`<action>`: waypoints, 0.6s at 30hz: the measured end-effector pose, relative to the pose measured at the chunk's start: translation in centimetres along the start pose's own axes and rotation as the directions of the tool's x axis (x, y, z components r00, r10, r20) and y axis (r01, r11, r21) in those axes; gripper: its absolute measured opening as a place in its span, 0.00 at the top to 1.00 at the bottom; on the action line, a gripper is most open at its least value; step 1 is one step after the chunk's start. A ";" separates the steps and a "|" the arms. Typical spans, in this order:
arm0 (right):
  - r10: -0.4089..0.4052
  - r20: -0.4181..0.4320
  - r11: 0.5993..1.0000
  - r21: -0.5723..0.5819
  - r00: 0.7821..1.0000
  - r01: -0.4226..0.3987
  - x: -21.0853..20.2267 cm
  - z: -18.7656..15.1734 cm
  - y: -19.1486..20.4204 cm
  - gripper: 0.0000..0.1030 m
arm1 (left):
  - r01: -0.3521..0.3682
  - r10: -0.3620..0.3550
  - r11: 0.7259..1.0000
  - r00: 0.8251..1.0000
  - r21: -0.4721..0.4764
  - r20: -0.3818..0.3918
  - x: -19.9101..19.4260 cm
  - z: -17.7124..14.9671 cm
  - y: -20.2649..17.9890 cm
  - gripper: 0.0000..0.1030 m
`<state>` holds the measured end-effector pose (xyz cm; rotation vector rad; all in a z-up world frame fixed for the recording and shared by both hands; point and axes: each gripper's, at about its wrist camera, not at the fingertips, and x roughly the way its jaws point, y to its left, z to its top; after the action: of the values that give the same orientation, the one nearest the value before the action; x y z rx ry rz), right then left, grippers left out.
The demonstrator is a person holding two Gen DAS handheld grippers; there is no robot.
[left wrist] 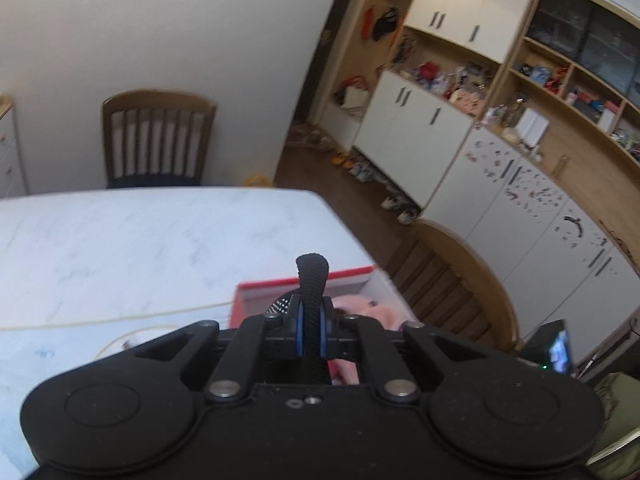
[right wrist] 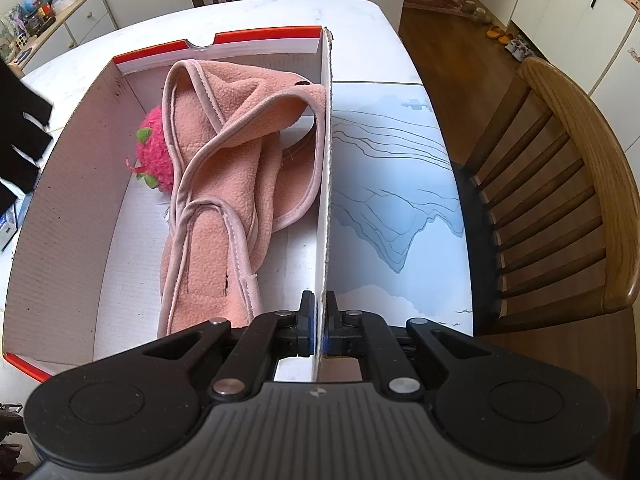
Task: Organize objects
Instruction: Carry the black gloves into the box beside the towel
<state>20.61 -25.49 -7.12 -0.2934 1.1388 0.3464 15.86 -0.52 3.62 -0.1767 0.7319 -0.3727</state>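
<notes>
On table (right wrist: 248, 12), red-and-white cardboard box (right wrist: 60, 184) sits near right edge, pink fleece garment (right wrist: 216, 184) and red plush strawberry (right wrist: 154, 156) inside. Right gripper (right wrist: 319, 320) pinched tight on box's right wall, steadying it. Left gripper (left wrist: 311, 320) clamped on black woven strap (left wrist: 312, 276), held above box. Risks: strap slipping from narrow pinch and dropping outside box; thin wall buckling or tearing under right grip; box sliding toward near chair (right wrist: 560, 184) if tugged.
</notes>
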 end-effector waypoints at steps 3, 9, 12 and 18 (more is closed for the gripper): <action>0.002 0.001 1.000 -0.003 1.000 -0.002 0.0 0.0 0.0 0.97 | 0.031 -0.031 0.999 1.000 0.026 0.003 0.2 0.1 -1.5 0.95; 0.009 0.001 1.000 -0.001 1.000 -0.009 0.0 0.0 -0.1 0.97 | 0.063 -0.060 0.997 0.996 0.055 -0.064 2.4 -1.3 -3.4 0.95; 0.011 0.002 1.000 -0.002 1.000 -0.011 0.0 0.0 -0.1 0.97 | 0.057 -0.050 0.996 0.993 0.065 -0.106 3.9 -2.5 -3.6 0.95; 0.012 0.003 1.000 -0.003 1.000 -0.012 -0.1 0.0 -0.1 0.97 | 0.014 0.004 0.995 0.983 0.098 -0.182 7.1 -4.4 -4.2 0.95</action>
<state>20.65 -25.61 -7.06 -0.2886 1.1374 0.3590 16.58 -7.25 -2.76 -0.0506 0.8909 -0.4327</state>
